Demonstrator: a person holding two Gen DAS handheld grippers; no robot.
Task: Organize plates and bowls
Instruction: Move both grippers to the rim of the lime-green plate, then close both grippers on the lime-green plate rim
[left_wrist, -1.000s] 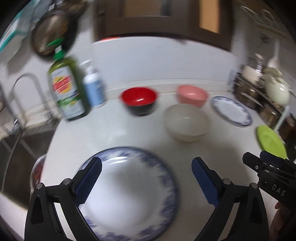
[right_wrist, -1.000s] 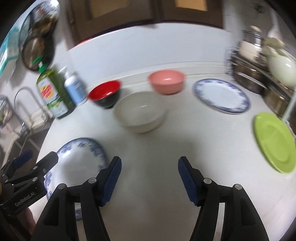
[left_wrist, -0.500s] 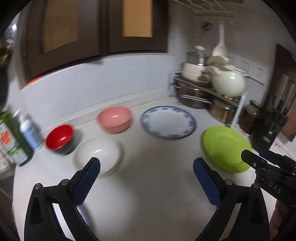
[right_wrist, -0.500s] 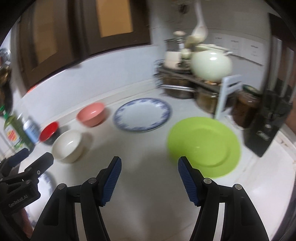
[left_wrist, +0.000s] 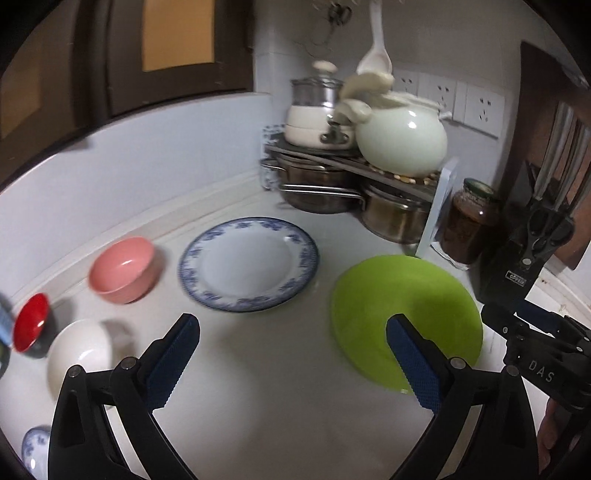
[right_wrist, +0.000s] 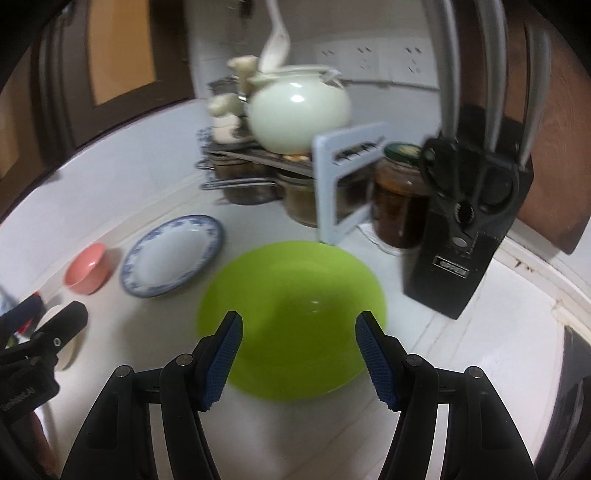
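A lime green plate (right_wrist: 291, 317) lies on the white counter; my right gripper (right_wrist: 298, 354) is open and empty just above its near half. The plate also shows in the left wrist view (left_wrist: 402, 310), beside my open, empty left gripper (left_wrist: 291, 362), which hovers over bare counter. A blue-rimmed white plate (left_wrist: 249, 263) lies behind, also in the right wrist view (right_wrist: 173, 255). A pink bowl (left_wrist: 123, 268), a white bowl (left_wrist: 79, 354) and a red bowl (left_wrist: 31, 326) sit to the left. Another blue-rimmed plate's edge (left_wrist: 35, 448) shows at bottom left.
A rack with steel pots (left_wrist: 321, 192), a white kettle and a pale green pot (left_wrist: 402, 138) fills the back corner. A brown jar (right_wrist: 400, 206) and a black knife block (right_wrist: 465, 240) stand close right of the green plate.
Both grippers have swung right along the counter, away from the large blue-rimmed plate and sink side, toward the green plate. The right gripper is now over the green plate. Both jaws stayed open.
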